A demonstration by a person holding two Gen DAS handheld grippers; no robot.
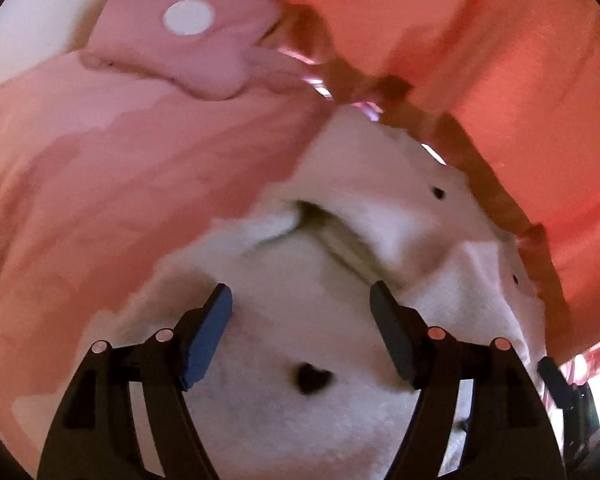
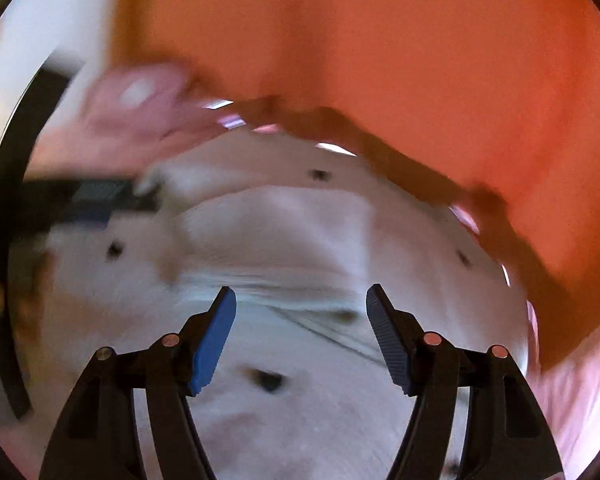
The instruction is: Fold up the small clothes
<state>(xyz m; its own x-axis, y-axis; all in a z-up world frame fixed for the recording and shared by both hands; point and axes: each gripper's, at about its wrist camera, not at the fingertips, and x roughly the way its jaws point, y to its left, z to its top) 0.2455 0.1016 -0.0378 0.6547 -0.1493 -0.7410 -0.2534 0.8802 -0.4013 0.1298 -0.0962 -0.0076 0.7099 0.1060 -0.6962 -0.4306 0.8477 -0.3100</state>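
Both tongs hover spread wide over the cream garment, nothing gripped yet.

Left tongs gape just above the cream garment, lined up below its rumpled fold, likely hunting an edge to pinch. Right tongs stand equally apart over the same dotted cloth (this view is smeared with blur). It lies bunched on the pink sheet, against a red-orange fabric behind. A pink piece with a white spot waits beyond, clear of the working area.
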